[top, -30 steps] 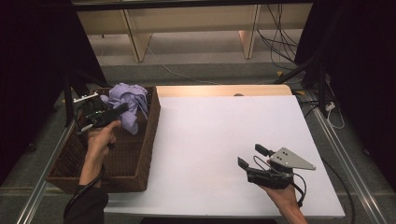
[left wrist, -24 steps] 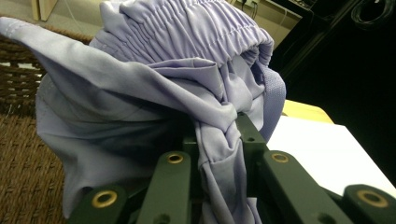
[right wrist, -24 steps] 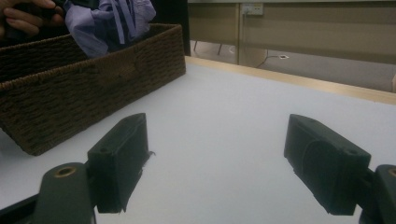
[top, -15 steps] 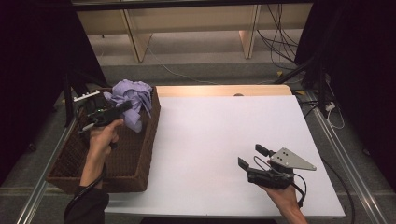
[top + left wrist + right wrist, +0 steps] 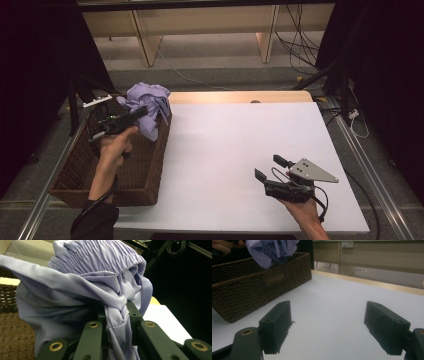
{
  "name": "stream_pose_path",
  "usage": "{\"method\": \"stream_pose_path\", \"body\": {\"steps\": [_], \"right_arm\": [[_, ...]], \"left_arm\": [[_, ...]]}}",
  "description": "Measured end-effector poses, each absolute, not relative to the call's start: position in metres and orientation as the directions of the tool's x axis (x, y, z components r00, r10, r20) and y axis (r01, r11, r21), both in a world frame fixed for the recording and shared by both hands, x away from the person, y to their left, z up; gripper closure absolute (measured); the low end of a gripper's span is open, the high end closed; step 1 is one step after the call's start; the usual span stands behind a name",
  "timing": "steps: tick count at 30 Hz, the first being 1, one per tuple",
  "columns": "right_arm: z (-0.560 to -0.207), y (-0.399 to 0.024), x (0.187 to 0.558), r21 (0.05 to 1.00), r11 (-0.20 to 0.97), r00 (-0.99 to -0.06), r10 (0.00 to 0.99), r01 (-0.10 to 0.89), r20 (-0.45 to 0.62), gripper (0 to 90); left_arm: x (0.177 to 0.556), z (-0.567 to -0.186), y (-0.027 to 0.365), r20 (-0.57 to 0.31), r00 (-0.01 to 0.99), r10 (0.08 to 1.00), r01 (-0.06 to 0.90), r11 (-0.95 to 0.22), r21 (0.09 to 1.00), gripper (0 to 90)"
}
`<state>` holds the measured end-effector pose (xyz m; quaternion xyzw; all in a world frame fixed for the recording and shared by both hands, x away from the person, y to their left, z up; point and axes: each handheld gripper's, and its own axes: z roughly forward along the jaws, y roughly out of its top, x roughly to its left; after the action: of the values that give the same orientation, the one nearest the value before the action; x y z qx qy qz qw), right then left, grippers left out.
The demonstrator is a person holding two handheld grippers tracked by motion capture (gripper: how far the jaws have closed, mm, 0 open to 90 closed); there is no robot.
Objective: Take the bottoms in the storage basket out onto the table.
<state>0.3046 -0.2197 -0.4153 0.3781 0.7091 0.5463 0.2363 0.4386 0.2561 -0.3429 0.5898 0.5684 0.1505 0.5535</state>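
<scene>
While clamped tight on a bunched fold of the lilac garment (image 5: 100, 290), left gripper (image 5: 142, 112) raised above the far end of the wicker basket (image 5: 80, 172), cloth hanging clear at the rim nearest the white table (image 5: 240, 145). Lifting-out step, by the look of it. Next: carry across and lower onto the table. Right gripper (image 5: 267, 169) idle near the table's front edge, jaws wide apart, holding nothing

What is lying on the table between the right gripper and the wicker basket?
Nothing: in the high view, the white table is bare between the right gripper and the wicker basket. The right gripper view shows the same bare stretch.
</scene>
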Motion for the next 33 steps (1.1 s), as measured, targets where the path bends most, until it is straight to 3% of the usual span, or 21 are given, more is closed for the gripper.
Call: {"method": "stream_pose_path", "body": {"steps": [33], "right_arm": [[-0.415, -0.219, 0.304, 0.954, 0.115, -0.603, 0.794, 0.278, 0.08, 23.0]], "left_arm": [[0.428, -0.33, 0.196, -0.451, 0.482, 0.751, 0.525, 0.165, 0.835, 78.2]]}}
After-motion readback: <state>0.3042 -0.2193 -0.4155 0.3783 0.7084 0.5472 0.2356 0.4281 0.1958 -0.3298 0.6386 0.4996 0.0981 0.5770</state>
